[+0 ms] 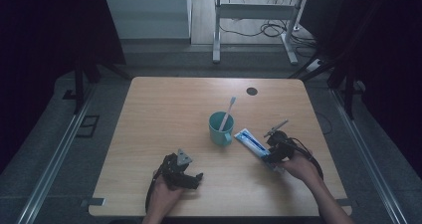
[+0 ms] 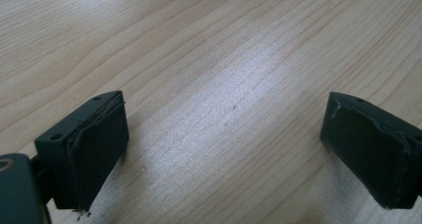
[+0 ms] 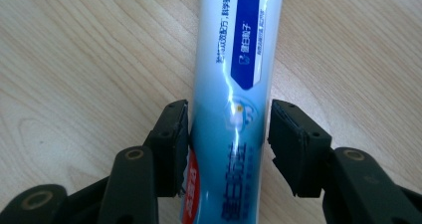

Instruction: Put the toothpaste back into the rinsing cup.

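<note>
We see lots of bare bench (image 1: 164, 114) from 9 to 12 o'clock of the green cup (image 1: 220, 128), so a gripper could pass there. The cup stands near the middle, and a toothbrush (image 1: 228, 112) sticks up out of it, leaning toward 1 o'clock. At the cup's 4 o'clock a toothpaste tube (image 1: 251, 142) lies just beside it, leaving a thin gap. Under the wide-apart jaws of the left gripper (image 2: 224, 144) we see plain wood.
</note>
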{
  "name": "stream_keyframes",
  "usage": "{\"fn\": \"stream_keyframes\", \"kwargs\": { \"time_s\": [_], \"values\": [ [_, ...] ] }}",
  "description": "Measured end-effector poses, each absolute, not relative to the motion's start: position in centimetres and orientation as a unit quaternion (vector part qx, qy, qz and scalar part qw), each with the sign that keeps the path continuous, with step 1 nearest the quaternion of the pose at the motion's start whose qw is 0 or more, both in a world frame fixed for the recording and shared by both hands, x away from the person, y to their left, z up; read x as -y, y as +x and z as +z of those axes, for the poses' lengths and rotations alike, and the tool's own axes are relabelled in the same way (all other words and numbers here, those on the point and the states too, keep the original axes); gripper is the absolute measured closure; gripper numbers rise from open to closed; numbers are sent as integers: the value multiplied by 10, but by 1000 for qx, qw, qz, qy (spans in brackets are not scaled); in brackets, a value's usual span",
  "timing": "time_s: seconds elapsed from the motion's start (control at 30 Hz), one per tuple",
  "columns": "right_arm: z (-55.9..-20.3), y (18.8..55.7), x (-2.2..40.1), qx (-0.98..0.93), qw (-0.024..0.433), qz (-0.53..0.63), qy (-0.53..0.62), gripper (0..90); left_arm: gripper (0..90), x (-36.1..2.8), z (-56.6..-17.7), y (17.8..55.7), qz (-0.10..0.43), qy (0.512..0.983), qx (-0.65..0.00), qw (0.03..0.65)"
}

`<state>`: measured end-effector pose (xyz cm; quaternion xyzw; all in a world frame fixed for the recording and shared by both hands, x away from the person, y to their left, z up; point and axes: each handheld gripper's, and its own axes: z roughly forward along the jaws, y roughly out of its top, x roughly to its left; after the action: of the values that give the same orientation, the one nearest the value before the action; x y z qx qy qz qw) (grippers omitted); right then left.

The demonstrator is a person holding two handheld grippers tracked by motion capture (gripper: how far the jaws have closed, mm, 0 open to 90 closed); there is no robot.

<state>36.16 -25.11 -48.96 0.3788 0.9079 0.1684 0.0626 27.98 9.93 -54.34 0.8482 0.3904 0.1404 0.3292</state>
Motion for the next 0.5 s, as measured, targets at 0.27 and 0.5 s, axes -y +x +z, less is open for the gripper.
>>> {"fn": "stream_keyframes", "kwargs": {
  "time_s": [0.27, 0.5],
  "values": [
    [-494, 379, 235, -917, 39, 114, 380, 466, 51, -99, -543, 280, 140, 848, -391, 329],
    [-496, 390, 225, -922, 22, 75, 379, 462, 51, -99, -543, 280, 140, 848, -390, 329]
  ]
}}
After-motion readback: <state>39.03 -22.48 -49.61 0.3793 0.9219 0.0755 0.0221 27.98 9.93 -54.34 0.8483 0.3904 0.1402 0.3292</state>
